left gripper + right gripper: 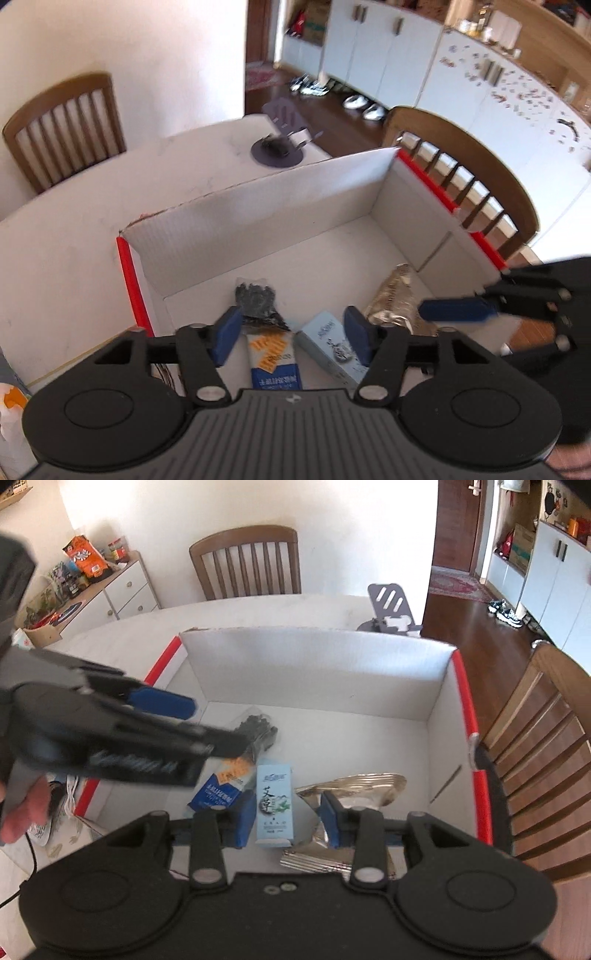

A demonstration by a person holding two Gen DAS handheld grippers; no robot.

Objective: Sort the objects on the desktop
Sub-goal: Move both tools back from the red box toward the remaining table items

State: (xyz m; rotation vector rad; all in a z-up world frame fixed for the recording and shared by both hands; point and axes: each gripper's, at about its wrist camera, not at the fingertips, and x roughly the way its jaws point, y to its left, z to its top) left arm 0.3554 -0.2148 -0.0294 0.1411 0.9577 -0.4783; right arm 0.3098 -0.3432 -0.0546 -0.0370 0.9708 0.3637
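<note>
A white cardboard box with red edges stands open on the table. On its floor lie a black bag of small parts, a blue and orange packet, a light blue carton and a silver foil bag. My left gripper hovers open above the packet and carton, holding nothing. My right gripper is open above the carton and foil bag, its pads not pressing on either; one of its fingers shows over the foil bag.
The box sits on a white table. A grey phone stand is behind it. Wooden chairs stand at the far side and the right. A cabinet with snack bags is at the left. A hand grips the left tool.
</note>
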